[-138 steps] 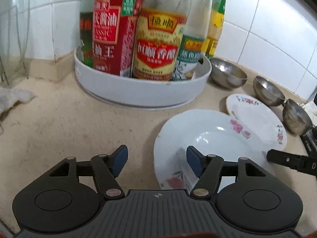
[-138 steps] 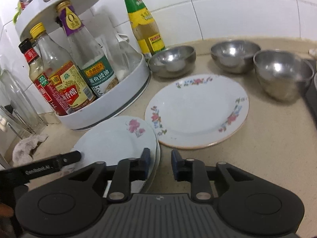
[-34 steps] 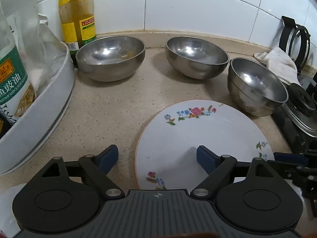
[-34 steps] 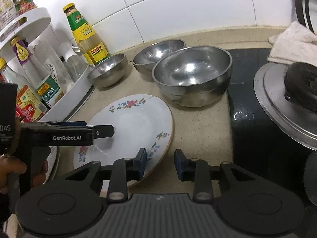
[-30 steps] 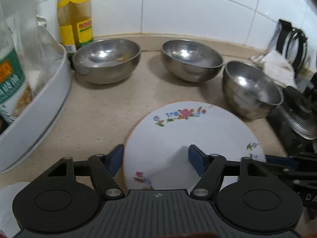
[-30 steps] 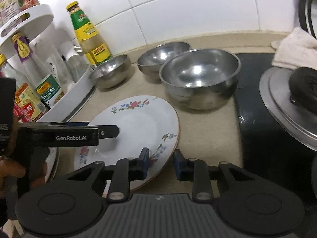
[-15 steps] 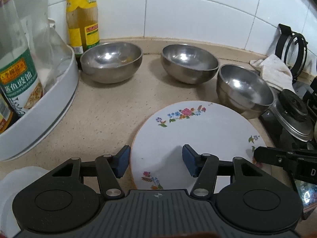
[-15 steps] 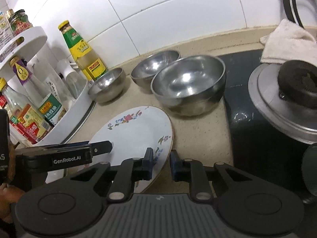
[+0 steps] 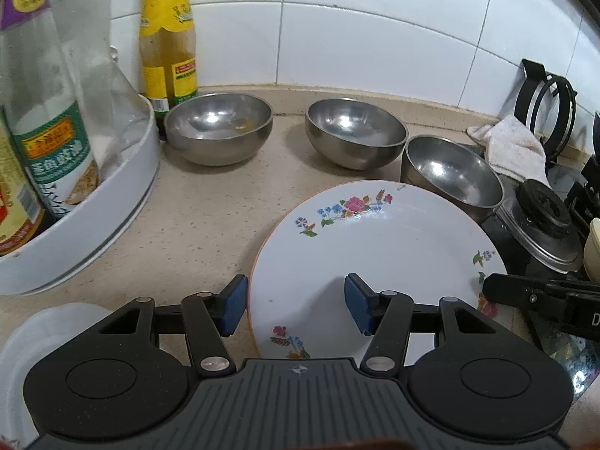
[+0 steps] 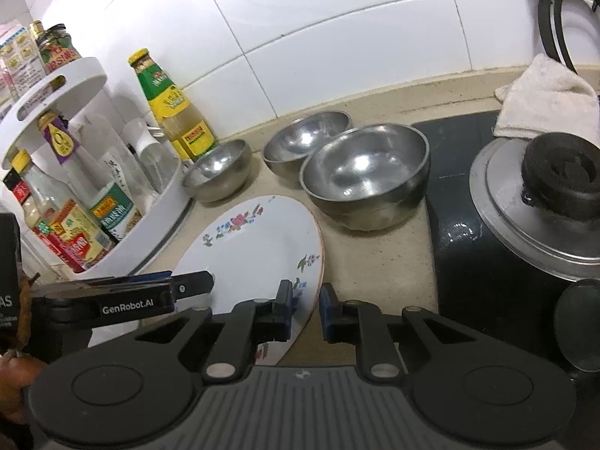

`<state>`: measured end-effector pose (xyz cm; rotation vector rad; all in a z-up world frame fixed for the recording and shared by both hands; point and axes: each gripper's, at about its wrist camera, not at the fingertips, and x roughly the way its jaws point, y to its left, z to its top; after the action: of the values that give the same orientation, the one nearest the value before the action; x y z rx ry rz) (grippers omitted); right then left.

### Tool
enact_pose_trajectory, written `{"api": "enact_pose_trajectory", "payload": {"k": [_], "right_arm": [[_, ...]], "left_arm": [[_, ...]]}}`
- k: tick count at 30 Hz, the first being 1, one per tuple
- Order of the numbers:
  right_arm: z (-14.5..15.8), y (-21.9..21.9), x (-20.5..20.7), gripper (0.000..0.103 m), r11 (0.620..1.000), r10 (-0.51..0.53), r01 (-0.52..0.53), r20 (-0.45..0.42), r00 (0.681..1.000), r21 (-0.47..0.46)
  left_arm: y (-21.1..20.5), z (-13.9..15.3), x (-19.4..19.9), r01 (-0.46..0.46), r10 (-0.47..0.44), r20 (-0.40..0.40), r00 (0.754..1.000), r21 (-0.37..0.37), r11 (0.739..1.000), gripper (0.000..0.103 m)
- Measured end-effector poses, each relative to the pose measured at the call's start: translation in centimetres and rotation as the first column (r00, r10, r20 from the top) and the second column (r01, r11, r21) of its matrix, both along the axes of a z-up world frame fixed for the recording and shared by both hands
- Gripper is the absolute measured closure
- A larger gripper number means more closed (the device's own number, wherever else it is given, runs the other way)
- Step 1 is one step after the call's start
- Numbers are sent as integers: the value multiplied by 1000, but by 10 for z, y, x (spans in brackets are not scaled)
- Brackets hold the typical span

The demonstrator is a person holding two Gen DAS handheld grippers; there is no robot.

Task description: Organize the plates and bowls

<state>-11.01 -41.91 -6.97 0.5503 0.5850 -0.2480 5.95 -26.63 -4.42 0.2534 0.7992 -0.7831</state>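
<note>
My right gripper pinches the white floral ceramic plate at its near right rim; my left gripper half-open straddling the left rim. Stiff, slick, breakable.

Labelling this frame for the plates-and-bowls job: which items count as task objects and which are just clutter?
Task things:
- floral plate, right tongs shut on its rim
- three steel bowls
- white plate, bottom-left edge

Just lying about:
- sauce bottles in the white turntable rack
- yellow-label bottle
- cloth
- pot lid
</note>
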Motion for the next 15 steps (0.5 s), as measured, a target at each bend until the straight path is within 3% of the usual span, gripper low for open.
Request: {"api": "enact_pose_trajectory", "payload": {"k": [15], "right_arm": [[15, 47, 28, 87, 982, 187, -187, 54, 981, -1]], "left_arm": [[77, 19, 0, -176, 177, 31, 984, -22, 984, 40]]}}
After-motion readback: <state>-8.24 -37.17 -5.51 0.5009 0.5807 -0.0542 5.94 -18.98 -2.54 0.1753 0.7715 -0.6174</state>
